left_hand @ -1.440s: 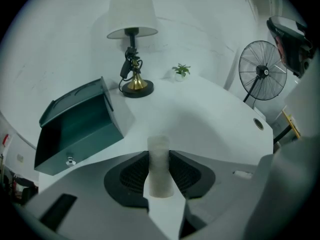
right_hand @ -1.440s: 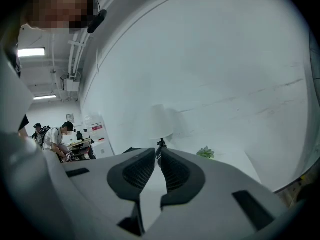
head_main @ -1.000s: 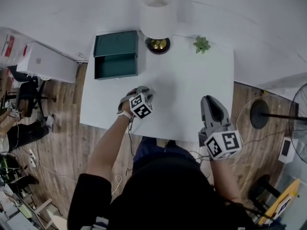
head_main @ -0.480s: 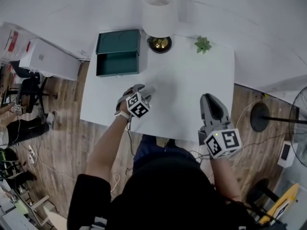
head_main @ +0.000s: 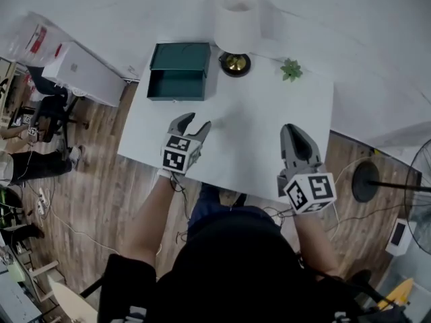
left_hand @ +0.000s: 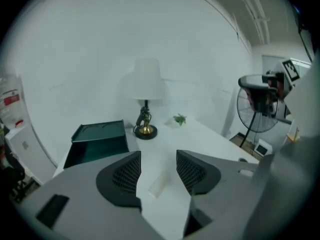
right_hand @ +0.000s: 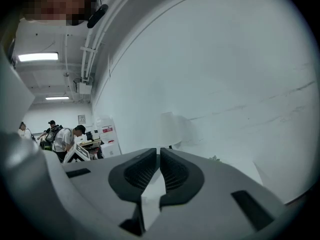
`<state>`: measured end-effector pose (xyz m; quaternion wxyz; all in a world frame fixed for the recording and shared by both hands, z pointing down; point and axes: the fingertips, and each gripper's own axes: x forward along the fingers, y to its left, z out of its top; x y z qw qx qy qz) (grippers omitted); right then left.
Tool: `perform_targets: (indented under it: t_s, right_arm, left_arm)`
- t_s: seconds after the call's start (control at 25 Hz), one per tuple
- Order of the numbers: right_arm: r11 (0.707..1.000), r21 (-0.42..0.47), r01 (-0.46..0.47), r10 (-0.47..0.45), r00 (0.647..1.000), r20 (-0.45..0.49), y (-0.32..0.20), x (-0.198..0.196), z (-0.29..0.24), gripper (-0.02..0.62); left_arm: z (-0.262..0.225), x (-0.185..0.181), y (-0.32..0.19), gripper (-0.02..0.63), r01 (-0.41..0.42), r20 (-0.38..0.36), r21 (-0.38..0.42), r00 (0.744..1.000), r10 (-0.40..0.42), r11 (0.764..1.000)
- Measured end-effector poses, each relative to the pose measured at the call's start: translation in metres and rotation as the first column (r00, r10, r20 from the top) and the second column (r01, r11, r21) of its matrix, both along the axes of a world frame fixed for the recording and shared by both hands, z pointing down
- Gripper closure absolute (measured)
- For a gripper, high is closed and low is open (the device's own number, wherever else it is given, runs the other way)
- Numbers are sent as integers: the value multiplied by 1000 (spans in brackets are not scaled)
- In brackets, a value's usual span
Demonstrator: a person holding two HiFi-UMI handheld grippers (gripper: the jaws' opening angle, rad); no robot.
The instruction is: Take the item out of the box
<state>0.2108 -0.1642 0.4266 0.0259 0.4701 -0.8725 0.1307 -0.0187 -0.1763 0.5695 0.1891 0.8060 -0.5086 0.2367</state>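
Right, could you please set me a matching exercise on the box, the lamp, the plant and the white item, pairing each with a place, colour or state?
Things:
1. box
2. lamp
3. plant
4. white item

Descriptions:
A. has a gold base
B. lies flat on the table, outside the box
C. dark green and open
D. near the far edge, right of the lamp in the head view

Pairs: 1-C, 2-A, 3-D, 4-B
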Motion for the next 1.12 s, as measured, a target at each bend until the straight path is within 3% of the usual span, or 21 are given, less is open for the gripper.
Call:
perform_targets:
  t_s: [0.2, 0.48, 0.8, 1.12]
  right_arm:
    - [997, 51, 50, -51, 999, 11, 5, -11, -17, 591]
    - [987, 118, 107, -111, 993, 28, 13, -25, -46, 591]
    - [967, 229, 114, -114, 993, -13, 13, -57, -94, 591]
    - [960, 261, 106, -101, 994, -33, 7, -105, -106, 591]
  left_arm:
    - [-74, -7, 18, 402, 149, -129, 122, 983, -133, 981]
    - [-167, 1, 50, 414, 214, -244, 281, 959, -146, 935]
    - [-255, -30, 65, 428, 261, -292, 440, 946, -138, 859]
    - [-282, -93, 75, 440, 306, -297, 505, 940, -171, 807]
